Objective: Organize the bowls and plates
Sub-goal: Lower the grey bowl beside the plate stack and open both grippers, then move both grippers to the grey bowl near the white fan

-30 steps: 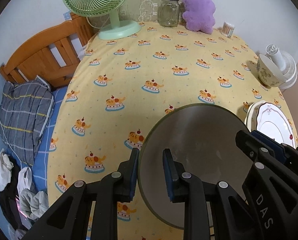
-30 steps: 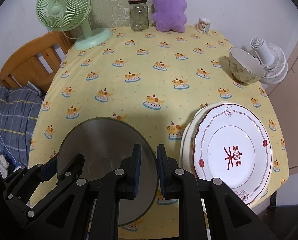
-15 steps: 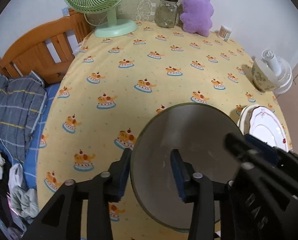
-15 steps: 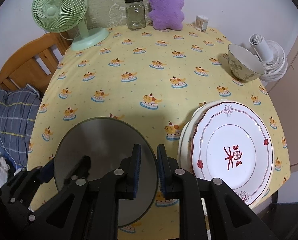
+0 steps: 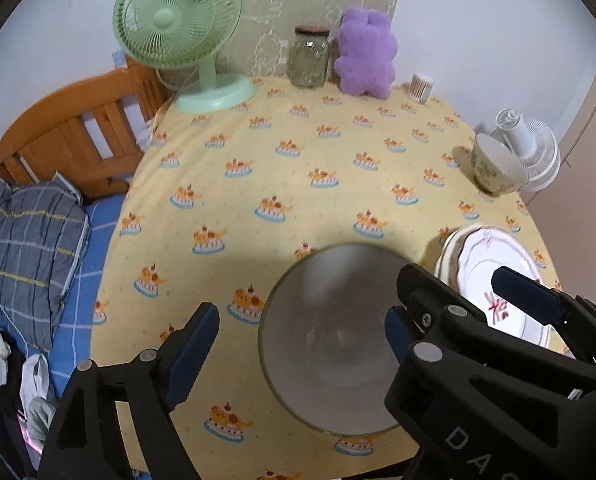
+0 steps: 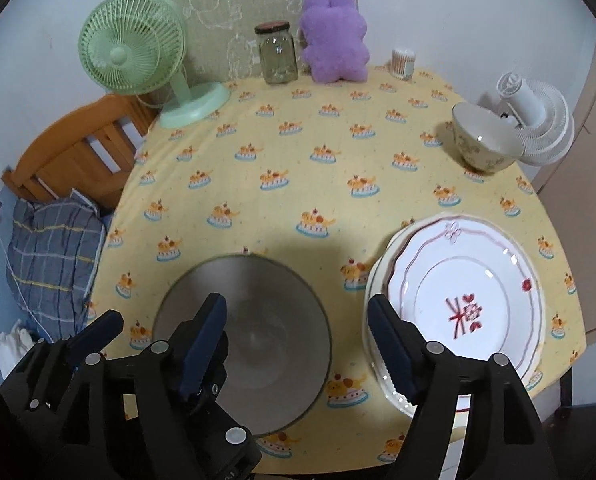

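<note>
Soft, even indoor light; a broad dim shadow darkens the yellow cartoon-print table (image 6: 282,152) just beyond the jaws, fisheye bending curves the edges, corners black, slight blur

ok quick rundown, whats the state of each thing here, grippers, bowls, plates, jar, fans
left gripper: jaws opening, off the bowl rim
right gripper: jaws opening, holding nothing
grey bowl: upright on the table, empty
plates: stacked, patterned one on top
floral bowl: upright by the table edge
jar: lid on
green fan: upright
</note>
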The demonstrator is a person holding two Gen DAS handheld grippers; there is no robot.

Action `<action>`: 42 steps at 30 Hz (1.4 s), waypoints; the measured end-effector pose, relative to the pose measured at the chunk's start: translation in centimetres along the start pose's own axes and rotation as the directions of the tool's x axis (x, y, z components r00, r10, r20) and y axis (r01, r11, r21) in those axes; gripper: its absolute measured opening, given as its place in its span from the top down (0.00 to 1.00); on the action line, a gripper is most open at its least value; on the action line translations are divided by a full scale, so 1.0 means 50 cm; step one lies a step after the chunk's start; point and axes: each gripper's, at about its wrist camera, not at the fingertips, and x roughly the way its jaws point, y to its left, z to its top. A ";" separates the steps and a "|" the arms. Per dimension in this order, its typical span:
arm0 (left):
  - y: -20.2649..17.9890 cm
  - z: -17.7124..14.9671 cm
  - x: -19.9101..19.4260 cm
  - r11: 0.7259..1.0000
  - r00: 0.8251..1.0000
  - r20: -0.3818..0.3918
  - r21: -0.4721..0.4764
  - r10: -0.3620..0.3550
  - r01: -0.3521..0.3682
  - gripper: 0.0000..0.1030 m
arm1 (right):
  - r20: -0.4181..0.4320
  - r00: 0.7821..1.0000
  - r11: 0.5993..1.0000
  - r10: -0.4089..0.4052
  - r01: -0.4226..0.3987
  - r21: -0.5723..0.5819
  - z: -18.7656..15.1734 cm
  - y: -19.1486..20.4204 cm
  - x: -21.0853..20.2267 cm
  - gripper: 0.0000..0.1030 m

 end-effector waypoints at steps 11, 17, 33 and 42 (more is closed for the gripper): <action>-0.074 0.048 -0.017 1.000 0.998 0.063 0.005 0.020 -0.020 0.16 | 0.051 0.999 1.000 -0.004 0.002 0.022 0.049 -0.061 -0.032 0.23; -0.137 0.076 -0.007 1.000 0.998 0.069 -0.027 0.007 -0.005 0.16 | 0.075 0.997 1.000 -0.010 0.012 -0.025 0.083 -0.115 -0.041 0.23; -0.340 0.168 0.060 0.994 0.995 0.082 -0.094 0.063 -0.055 0.17 | 0.077 0.997 0.995 0.008 0.000 -0.104 0.207 -0.331 -0.002 0.23; -0.443 0.231 0.113 0.987 0.989 0.101 -0.131 0.112 -0.098 0.21 | 0.115 0.993 0.987 0.018 0.001 -0.160 0.283 -0.440 0.030 0.23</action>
